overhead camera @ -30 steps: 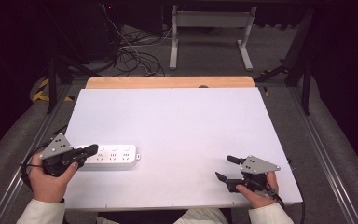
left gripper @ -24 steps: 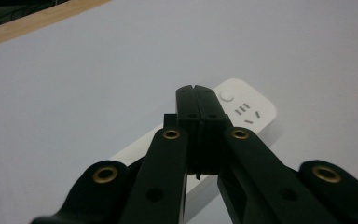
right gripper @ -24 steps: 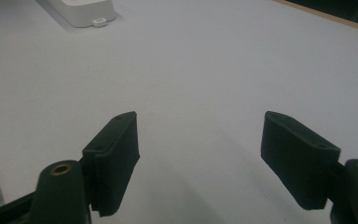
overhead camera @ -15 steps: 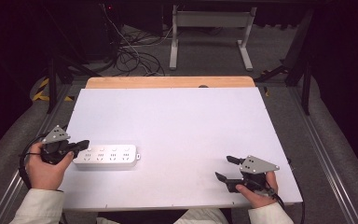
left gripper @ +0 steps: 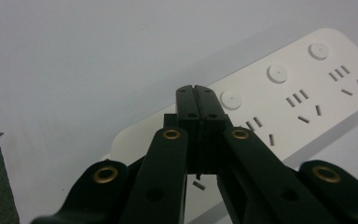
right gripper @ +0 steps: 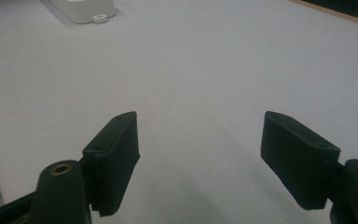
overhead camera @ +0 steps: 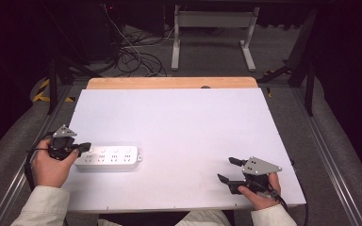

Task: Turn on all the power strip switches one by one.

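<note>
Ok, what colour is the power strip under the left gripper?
White power strip, clearest in the left gripper view.

Left tool (overhead camera: 84,147) drawn back toward power strip's (overhead camera: 108,157) left end.

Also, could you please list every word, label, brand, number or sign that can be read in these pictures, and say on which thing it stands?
There is no readable text.
White power strip: no words, brand or numbers on its top, just socket slots and round buttons.
Left gripper, right gripper: plain black jaws, no marking.
White table top: blank.
</note>
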A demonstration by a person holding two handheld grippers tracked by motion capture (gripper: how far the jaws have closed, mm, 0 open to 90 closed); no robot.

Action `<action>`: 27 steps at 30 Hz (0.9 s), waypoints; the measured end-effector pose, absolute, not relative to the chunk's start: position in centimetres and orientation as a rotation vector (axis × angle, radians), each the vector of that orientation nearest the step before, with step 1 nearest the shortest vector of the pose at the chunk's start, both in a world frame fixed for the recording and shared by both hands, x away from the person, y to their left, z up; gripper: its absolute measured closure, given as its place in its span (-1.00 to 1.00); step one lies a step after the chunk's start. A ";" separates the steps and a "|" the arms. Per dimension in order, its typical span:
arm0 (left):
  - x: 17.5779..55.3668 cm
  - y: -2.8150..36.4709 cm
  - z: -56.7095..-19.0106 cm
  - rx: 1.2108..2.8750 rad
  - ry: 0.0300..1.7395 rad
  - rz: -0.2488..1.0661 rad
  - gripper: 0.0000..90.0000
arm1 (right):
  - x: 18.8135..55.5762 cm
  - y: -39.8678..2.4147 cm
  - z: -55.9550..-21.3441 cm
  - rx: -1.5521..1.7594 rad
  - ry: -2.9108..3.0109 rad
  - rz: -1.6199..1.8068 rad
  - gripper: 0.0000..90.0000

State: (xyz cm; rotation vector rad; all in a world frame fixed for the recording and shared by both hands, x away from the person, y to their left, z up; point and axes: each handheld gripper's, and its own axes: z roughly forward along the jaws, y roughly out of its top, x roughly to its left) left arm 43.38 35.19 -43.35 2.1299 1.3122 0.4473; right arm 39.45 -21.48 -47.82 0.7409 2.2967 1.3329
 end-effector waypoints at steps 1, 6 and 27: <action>43.5 35.2 -43.4 2.135 1.319 0.439 1.00 | 39.5 -21.5 -47.8 0.740 2.297 1.334 -0.38; 44.0 35.1 -43.8 2.152 1.349 0.429 1.00 | 39.5 -21.5 -47.9 0.739 2.299 1.332 -0.38; 44.5 34.8 -44.3 2.169 1.360 0.440 1.00 | 39.5 -21.4 -47.9 0.729 2.305 1.328 -0.38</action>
